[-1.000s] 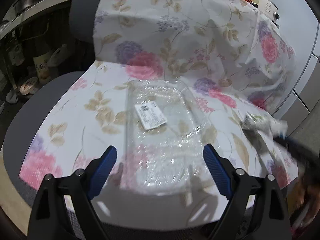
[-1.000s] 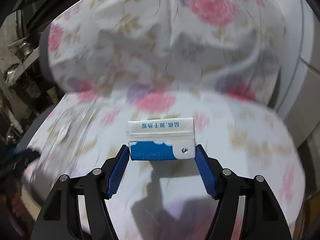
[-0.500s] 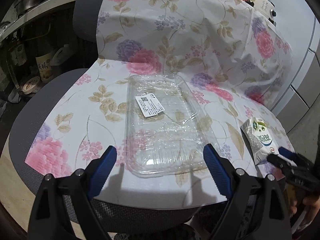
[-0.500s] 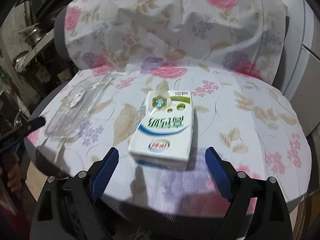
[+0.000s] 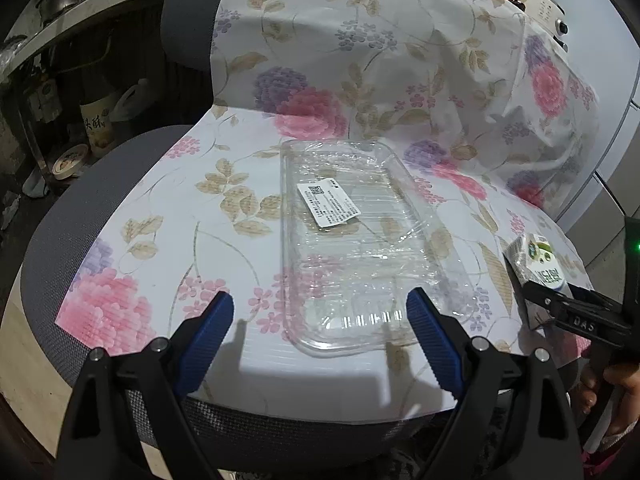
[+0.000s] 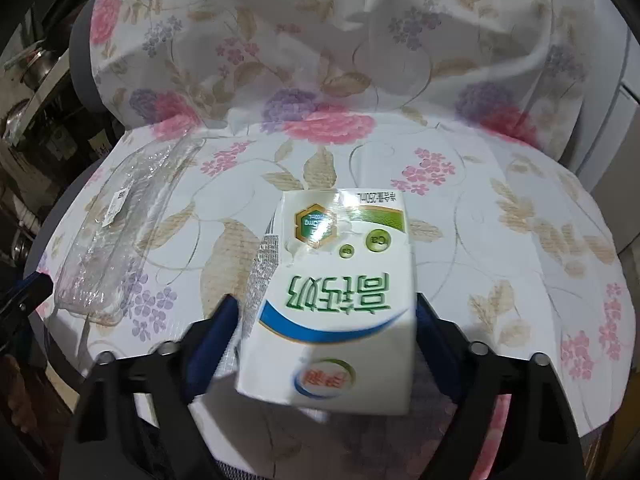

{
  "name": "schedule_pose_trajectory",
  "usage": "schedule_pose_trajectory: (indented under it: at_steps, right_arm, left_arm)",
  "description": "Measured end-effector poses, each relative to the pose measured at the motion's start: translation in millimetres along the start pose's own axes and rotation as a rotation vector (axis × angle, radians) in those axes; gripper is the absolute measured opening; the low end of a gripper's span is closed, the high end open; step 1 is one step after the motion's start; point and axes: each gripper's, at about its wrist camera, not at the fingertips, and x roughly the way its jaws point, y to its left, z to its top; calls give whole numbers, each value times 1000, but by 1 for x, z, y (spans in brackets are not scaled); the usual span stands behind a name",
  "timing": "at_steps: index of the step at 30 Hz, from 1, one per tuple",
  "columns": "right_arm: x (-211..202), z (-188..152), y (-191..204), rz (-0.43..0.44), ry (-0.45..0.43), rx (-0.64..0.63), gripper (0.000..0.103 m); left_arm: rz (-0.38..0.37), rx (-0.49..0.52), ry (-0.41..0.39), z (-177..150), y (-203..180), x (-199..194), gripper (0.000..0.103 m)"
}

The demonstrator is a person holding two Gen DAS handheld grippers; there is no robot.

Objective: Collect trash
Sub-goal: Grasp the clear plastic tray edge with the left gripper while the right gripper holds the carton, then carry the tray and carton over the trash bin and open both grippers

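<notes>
A floral cloth (image 5: 360, 60), smooth white with pink and purple blooms and tan leaves, drapes over the seat and back of a grey mesh chair (image 5: 80, 216). In the middle of the left wrist view lies a clear plastic tray (image 5: 352, 248), a shallow rounded rectangle with ribbed, crinkly walls and a white printed label (image 5: 328, 204) stuck near its upper end. The left gripper (image 5: 320, 320) sits at the bottom of that frame with its ridged blue pads spread wide; the tray's near end lies between them, but the pads do not press on it.

At the right edge of the same view a milk carton (image 5: 540, 264) rests on the cloth, with the black tip of the right gripper over its lower corner and part of a hand (image 5: 612, 396) below.

In the right wrist view the carton (image 6: 340, 280) fills the centre: a glossy white cardboard box with green lettering, a blue curved band, a hexagonal badge and a silvery textured side. The right gripper (image 6: 324, 320) straddles its near end. Its jaws have just been closing a little with the carton between them, each blue pad close against a side; whether they grip it yet I cannot tell. The tray (image 6: 120, 232) lies at the left of this frame.
</notes>
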Motion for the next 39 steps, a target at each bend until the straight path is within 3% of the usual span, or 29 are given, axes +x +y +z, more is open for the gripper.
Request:
schedule_pose_trajectory:
  at_steps: [4,6,11,14,21,23,26,32,39]
  right_arm:
    - [-21,-10,2,-35,-70,-29,78]
    - [-33,-14,0,-18,-102,-27,78]
    - [-59,-25,-2,30,-150,-32,79]
    - [-68,-31,-1,26,-171,-43,79]
    - [-72,-37,-4,42,-173,-47,79]
    - [-72,-38,-4,50,-173,-44,79]
    - [-74,-40,-5,51,-179,-38,79]
    - [-86,-42,-10,60,-211,-13,79]
    - [-106,-51,-22,55,-252,17,79]
  left_arm:
    - [-2,-4,-3,1,3,2,85]
    - [2,-2,-8,3,5,5,80]
    - [12,-5,1,17,10,24,40]
    - [15,-11,33,22,13,39,28]
    - [27,5,45,23,14,59,25]
    - [30,7,39,24,14,58,11]
    - [-5,-13,-2,26,15,43,6]
    - [-78,-11,-87,26,-5,1,5]
    - [-164,93,-145,13,-64,-42,5]
